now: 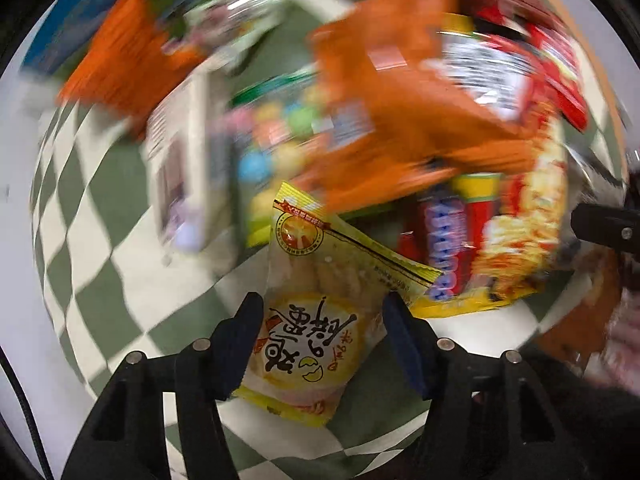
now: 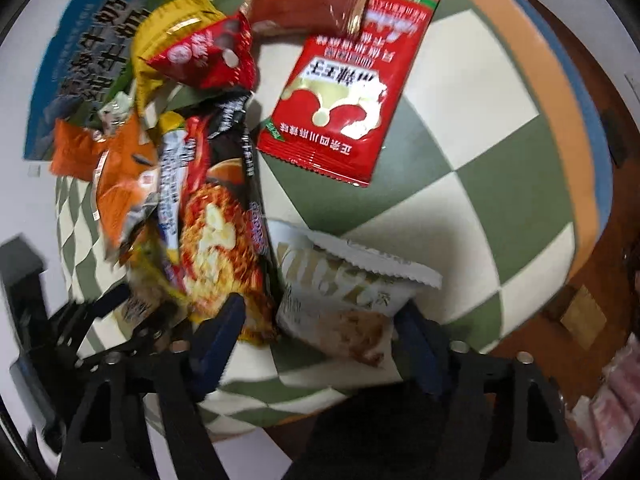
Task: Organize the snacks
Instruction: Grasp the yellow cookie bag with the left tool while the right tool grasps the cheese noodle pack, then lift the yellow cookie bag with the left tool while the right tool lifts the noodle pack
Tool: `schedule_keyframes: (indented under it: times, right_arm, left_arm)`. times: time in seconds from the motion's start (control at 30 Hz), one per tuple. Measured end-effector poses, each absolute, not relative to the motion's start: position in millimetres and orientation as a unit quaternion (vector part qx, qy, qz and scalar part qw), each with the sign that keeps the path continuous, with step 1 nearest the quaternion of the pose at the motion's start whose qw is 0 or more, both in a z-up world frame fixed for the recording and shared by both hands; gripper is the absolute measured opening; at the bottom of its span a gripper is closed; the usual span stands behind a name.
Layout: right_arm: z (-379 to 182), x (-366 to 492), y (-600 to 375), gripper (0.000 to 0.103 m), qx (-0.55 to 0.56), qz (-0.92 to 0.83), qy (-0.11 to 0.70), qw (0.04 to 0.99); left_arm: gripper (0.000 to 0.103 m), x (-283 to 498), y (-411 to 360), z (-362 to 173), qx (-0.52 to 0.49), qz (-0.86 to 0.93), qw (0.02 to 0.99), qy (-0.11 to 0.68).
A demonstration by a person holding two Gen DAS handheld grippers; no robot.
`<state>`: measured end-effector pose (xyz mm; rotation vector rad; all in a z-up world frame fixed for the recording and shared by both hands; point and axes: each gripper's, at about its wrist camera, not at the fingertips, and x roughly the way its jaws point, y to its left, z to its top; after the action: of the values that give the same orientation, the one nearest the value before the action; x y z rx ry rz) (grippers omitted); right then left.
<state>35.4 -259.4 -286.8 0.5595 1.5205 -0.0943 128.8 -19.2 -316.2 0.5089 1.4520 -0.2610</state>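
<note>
Left gripper [image 1: 322, 336] jaws clamp yellow snack packet [image 1: 320, 320], lifting from pile; right gripper [image 2: 320, 332] jaws wide around white packet [image 2: 344, 292], unclosed. Next: place yellow packet aside.

Snack pile [image 2: 208, 200] — left of sachet [image 2: 344, 92]

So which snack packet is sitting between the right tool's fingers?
The white crinkly packet with gold print; it lies between the right tool fingers. The flat red sachet lies farther off, alone on the checked cloth.
</note>
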Motion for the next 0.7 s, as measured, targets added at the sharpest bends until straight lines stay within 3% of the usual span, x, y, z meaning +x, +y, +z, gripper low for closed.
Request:
schedule_keyframes:
  times: [0.03, 0.1, 0.33, 0.5, 0.57, 0.7]
  right_arm:
    - [-290, 37, -259, 0.057, 0.245, -0.049, 0.680, 0.689]
    - [-291, 38, -259, 0.055, 0.243, -0.053, 0.679, 0.691]
    - [-274, 44, -247, 0.053, 0.185, -0.052, 0.669, 0.718]
    - [-259, 86, -242, 0.053, 0.122, -0.043, 0.653, 0.746]
    - [-263, 102, -242, 0.057, 0.115, -0.035, 0.665, 0.737]
    - [-265, 115, -246, 0.076, 0.126, -0.026, 0.671, 0.730]
  left_arm:
    - [0.060, 132, -4, -317, 0.209, -0.089, 0.713, 0.663]
    - [0.060, 136, 21, -319, 0.169, -0.058, 0.714, 0.677]
    - [0.062, 136, 104, -326, -0.006, 0.019, 0.704, 0.710]
    - [0.065, 127, 112, -329, -0.019, -0.003, 0.700, 0.714]
    - [0.066, 122, 108, -334, -0.007, -0.027, 0.690, 0.723]
    - [0.066, 108, 97, -331, 0.028, -0.046, 0.691, 0.721]
